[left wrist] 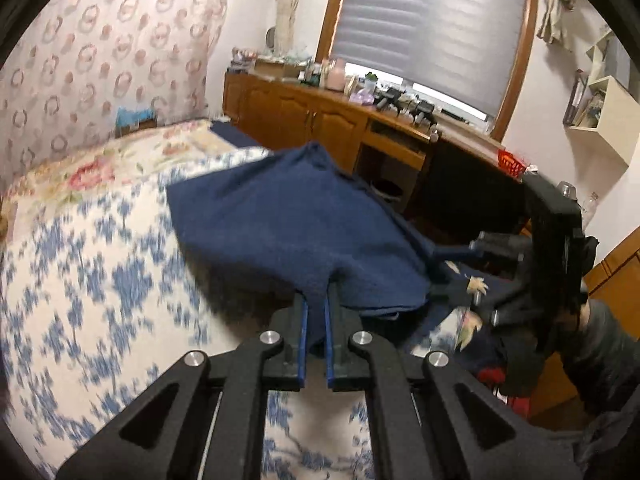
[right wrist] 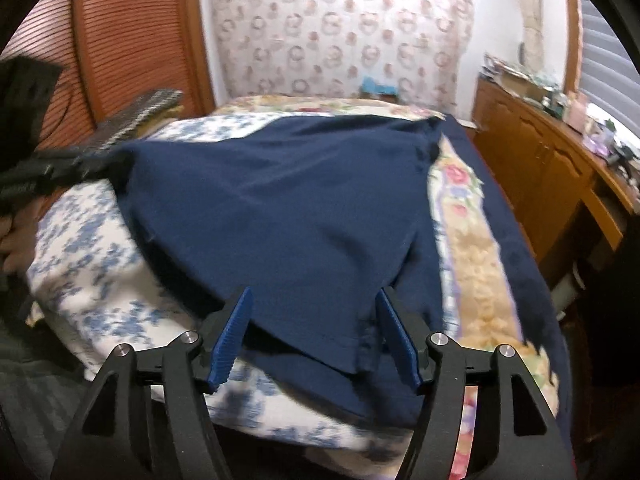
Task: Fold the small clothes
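Left wrist: left hand-held gripper (left wrist: 316, 300), angled down, pinches navy cloth (left wrist: 280, 224).

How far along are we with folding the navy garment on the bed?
Early. Done: no finished fold shows. In hand: the left gripper is shut on the navy garment, lifting an edge; the right gripper is open around its near corner. Left: the folds themselves.

Dim, soft indoor light, daylight under the window blind (left wrist: 436, 28), motion-blurred bedspread (left wrist: 80, 280), heavy fisheye edges.
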The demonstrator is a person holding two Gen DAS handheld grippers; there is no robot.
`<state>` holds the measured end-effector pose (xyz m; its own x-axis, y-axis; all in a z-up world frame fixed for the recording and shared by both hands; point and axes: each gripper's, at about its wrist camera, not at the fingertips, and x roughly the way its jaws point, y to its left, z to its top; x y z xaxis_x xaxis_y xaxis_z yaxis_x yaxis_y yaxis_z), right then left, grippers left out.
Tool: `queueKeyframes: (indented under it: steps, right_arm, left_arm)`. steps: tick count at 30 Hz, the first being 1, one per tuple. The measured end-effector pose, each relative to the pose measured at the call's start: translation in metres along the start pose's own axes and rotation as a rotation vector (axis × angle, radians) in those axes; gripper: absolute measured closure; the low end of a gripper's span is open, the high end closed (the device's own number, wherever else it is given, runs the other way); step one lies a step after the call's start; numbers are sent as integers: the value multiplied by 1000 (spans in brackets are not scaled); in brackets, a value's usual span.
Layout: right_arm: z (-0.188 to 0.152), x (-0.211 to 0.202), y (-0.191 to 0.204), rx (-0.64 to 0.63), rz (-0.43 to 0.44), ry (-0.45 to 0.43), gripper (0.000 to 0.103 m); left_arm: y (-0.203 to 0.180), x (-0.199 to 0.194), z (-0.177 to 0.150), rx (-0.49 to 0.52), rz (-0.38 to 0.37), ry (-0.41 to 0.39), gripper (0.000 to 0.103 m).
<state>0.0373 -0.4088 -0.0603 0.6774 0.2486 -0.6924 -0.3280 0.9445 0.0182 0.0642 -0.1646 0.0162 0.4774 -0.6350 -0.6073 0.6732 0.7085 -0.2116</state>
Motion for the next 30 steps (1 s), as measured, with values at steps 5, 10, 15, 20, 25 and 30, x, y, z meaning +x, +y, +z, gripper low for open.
queueKeyframes:
  steps: [5, 10, 15, 20, 25, 30]
  right_arm:
    - [-1, 5, 20, -55, 45, 10, 33]
    - [-5, 11, 31, -93, 37, 25, 33]
    - [-5, 18, 36, -113, 22, 31, 32]
    - [2, 26, 38, -123, 14, 20, 32]
    - [-2, 41, 32, -141, -43, 72, 32]
    - [-7, 40, 26, -147, -69, 80, 32]
  left_arm:
    - [2, 5, 17, 10, 9, -20, 100]
    - [7, 5, 21, 0, 17, -33, 100]
    - [4, 9, 20, 0, 25, -34, 100]
    - [4, 8, 17, -7, 26, -34, 100]
    - [7, 4, 18, -21, 33, -50, 100]
    - [5, 4, 21, -12, 42, -62, 100]
